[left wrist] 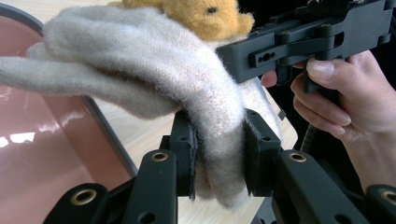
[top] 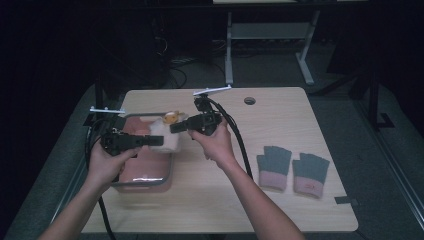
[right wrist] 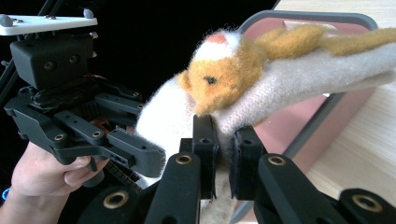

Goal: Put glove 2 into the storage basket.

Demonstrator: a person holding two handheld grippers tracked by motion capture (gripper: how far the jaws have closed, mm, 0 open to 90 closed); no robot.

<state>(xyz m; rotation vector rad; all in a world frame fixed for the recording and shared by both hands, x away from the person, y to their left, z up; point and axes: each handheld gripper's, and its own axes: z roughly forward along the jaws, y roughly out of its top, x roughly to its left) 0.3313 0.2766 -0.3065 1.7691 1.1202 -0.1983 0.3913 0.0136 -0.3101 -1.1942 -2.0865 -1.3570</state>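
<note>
Left gripper [left wrist: 218, 154]: I clamp one cream glove [left wrist: 154, 70]
Right gripper [right wrist: 223, 158]: I clamp it too
Glove: above pink tray [top: 145, 172], long axis left-right
Grey gloves [top: 292, 167]: two

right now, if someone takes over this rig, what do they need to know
Left gripper: shut on the fluffy cream glove, fabric pinched between its pads.
Right gripper: shut on the same glove, near its orange bear face.
The glove is held up between both grippers above the pink tray at the table's left.
A grey and pink glove pair lies flat at the right of the table.
Done: glove lifted and gripped at both ends. Left: probably to set it down; where cannot be told.
</note>
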